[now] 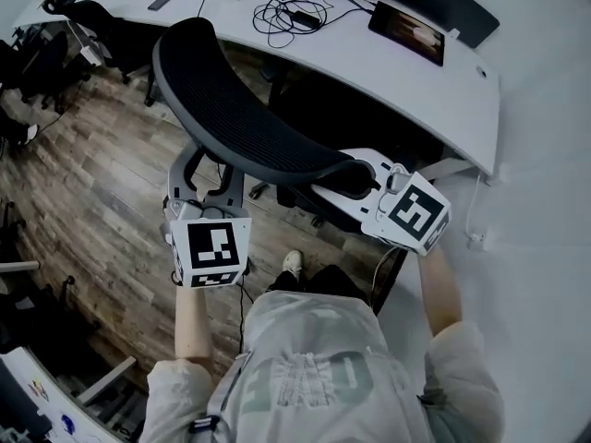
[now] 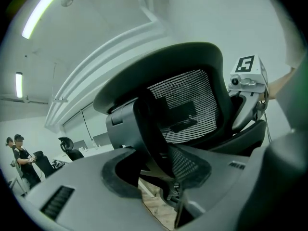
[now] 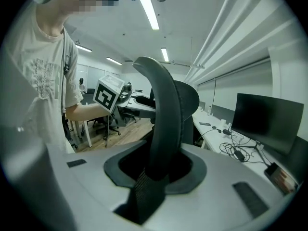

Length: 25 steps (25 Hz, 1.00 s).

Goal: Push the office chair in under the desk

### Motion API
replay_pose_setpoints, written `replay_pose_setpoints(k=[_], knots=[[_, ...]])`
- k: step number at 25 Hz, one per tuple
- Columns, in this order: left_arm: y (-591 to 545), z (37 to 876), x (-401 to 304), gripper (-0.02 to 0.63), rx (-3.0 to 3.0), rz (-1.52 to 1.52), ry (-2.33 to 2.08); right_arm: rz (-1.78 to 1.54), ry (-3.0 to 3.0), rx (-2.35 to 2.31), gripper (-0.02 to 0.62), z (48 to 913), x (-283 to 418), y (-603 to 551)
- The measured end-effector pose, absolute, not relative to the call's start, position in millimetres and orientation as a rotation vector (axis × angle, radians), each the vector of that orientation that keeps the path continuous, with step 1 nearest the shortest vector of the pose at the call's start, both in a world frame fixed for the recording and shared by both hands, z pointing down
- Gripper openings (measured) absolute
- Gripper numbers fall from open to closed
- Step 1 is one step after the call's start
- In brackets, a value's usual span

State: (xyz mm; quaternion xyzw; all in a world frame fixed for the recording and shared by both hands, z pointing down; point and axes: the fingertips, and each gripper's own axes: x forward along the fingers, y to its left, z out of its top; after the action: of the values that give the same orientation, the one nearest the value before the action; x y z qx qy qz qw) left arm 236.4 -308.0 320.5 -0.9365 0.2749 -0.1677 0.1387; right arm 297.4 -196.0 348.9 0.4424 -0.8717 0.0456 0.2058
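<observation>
My left gripper (image 2: 154,174) was clamped on the rear frame of the office chair (image 1: 240,118), low on its left side. My right gripper (image 3: 156,167) was closed on the right edge of the backrest. The chair faced the white desk (image 1: 388,72), its mesh back just short of the desk's near edge, standing on the wooden floor (image 1: 83,183).

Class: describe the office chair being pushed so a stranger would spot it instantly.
Find the long white curved desk. Directly in front of it stands the black mesh-backed office chair. Unlike the other black chairs at the far left, this one is gripped at its back by the left gripper and the right gripper.
</observation>
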Motion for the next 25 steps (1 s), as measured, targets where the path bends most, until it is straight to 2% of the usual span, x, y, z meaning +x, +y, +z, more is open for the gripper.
replay_pose_setpoints(k=[11,25], knots=[[-322.1,326.2,340.1,0.167,-2.704,-0.504,0.838,0.112,-2.434,1.123,0.115,355.7,410.4,-215.8],[-347.7,324.7,440.9,0.169,-2.671,-0.554,0.996,0.089,-2.545,1.029,0.115,352.0,520.7,-250.1]])
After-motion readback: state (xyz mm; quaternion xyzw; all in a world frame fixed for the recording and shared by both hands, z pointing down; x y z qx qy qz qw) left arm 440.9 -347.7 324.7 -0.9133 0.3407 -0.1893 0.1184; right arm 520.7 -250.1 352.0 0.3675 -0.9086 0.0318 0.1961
